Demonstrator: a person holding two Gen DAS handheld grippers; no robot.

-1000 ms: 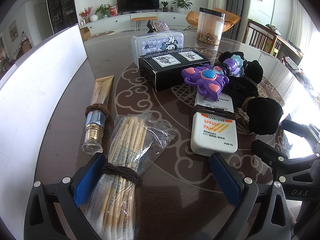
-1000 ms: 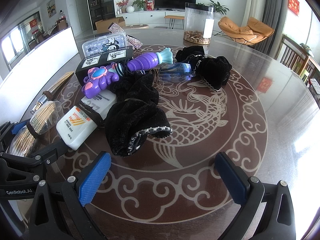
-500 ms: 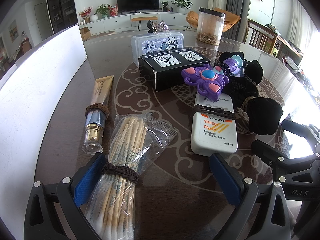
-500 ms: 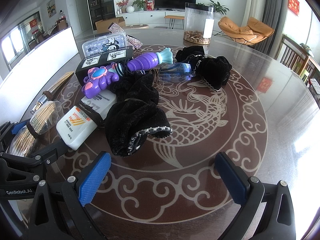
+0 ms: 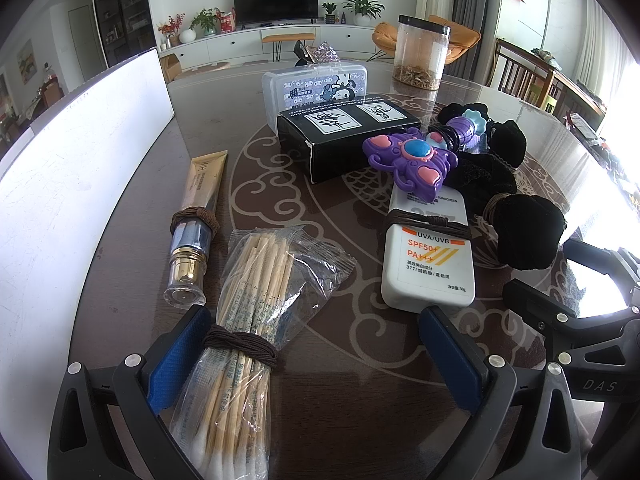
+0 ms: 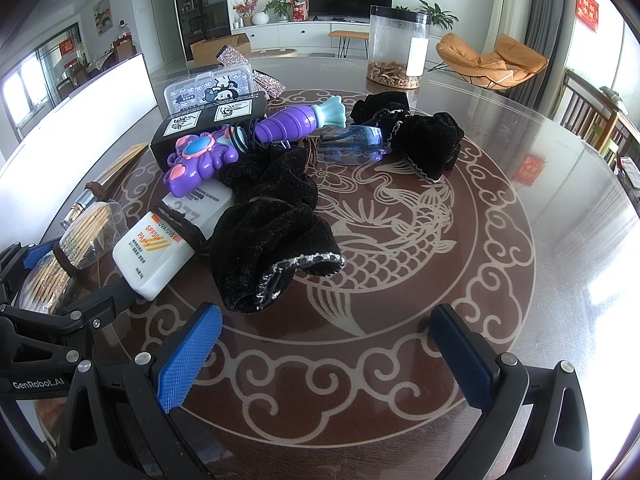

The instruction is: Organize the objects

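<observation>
My left gripper [image 5: 316, 356] is open low over the table, with a banded bag of cotton swabs [image 5: 248, 312] lying between its pads by the left one. A gold cosmetic tube [image 5: 196, 216], a white sunscreen bottle [image 5: 428, 256], a purple butterfly toy [image 5: 412, 160], a black box [image 5: 344, 136] and black velvet pouches [image 5: 524, 232] lie ahead. My right gripper [image 6: 324, 356] is open and empty, just short of a black pouch [image 6: 272, 232]. The sunscreen bottle [image 6: 160, 248], the purple toy [image 6: 248, 140] and a clear blue bottle [image 6: 352, 146] show there too.
A white board [image 5: 68, 184] stands along the left edge. A cartoon-printed plastic case [image 5: 316, 88] sits behind the black box. A clear jar [image 6: 398, 52] stands at the back. The round table's right half [image 6: 520, 240] holds nothing.
</observation>
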